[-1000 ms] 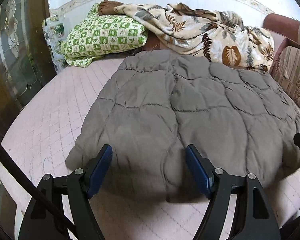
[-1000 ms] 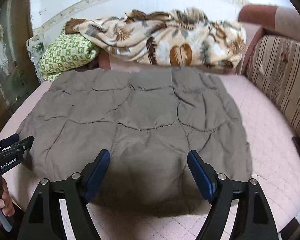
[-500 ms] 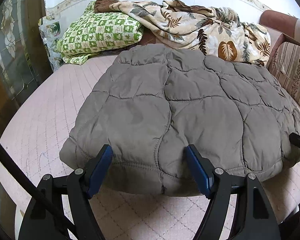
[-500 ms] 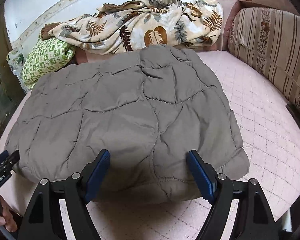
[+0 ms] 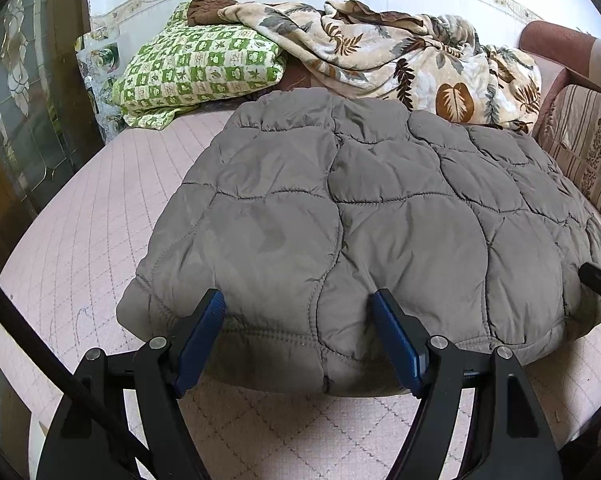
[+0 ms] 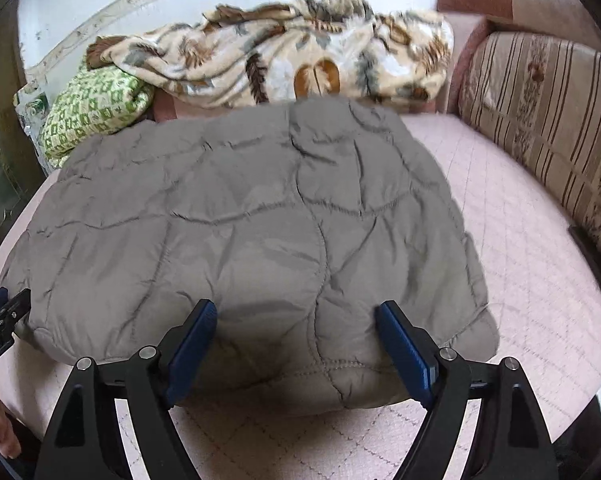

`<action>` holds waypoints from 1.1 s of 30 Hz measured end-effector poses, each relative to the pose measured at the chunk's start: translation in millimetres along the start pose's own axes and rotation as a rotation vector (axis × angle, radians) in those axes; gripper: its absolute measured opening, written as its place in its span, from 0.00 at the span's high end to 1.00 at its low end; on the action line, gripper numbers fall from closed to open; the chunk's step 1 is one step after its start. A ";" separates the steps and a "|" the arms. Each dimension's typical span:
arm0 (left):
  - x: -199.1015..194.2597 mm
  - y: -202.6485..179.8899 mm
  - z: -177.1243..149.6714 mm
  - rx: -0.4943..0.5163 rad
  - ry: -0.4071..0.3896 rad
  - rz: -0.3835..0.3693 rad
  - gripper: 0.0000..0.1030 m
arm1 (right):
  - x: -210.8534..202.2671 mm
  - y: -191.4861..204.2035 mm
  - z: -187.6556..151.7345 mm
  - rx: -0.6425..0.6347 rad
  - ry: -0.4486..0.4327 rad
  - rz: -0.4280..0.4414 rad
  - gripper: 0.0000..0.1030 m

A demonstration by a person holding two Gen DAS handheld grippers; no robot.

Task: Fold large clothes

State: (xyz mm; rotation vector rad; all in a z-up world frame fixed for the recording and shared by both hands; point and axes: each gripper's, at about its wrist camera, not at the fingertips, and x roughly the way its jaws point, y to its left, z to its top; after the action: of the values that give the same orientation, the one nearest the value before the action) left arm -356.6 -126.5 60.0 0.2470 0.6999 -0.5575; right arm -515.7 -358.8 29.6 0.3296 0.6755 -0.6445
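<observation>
A grey quilted puffy garment [image 5: 360,216] lies spread flat on the pink quilted mattress [image 5: 80,232]; it also shows in the right wrist view [image 6: 252,220]. My left gripper [image 5: 298,312] is open, its blue pads straddling the garment's near hem toward the left corner. My right gripper [image 6: 296,320] is open, its pads straddling the near hem toward the right corner. Neither grips the cloth. The right gripper's tip [image 5: 600,280] shows at the left view's right edge; the left gripper's tip [image 6: 0,312] shows at the right view's left edge.
A green patterned pillow [image 5: 196,68] and a leaf-print blanket [image 5: 400,56] lie against the far wall. A striped cushion [image 6: 540,120] lines the right side. A glass door panel [image 5: 16,120] stands on the left.
Both grippers have moved down and toward the garment's near hem, which now sits between the open fingers. The garment has not moved.
</observation>
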 end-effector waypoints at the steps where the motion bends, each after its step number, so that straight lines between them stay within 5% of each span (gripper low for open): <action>1: -1.2 -0.1 0.6 -0.002 -0.002 -0.002 0.27 | -6.0 3.8 0.7 -0.018 -0.029 0.000 0.16; 9: -47.4 -2.8 3.9 -0.005 -0.119 -0.020 0.27 | -59.8 30.6 3.8 -0.102 -0.240 0.019 0.16; 15: -118.8 -14.4 -10.9 -0.017 -0.159 -0.097 0.19 | -127.9 49.9 -33.2 -0.065 -0.276 0.080 0.15; 25: -202.1 -23.0 -20.1 0.019 -0.244 -0.035 0.07 | -238.6 59.6 -49.2 -0.036 -0.468 0.139 0.05; 33: -206.8 -21.0 -32.2 0.057 -0.260 0.031 0.07 | -227.2 65.8 -54.5 -0.014 -0.399 0.124 0.03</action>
State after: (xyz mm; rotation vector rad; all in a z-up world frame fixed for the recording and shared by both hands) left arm -515.5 -48.4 173.4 0.2333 0.4279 -0.5686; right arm -634.9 -182.5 146.3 0.2182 0.2759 -0.5655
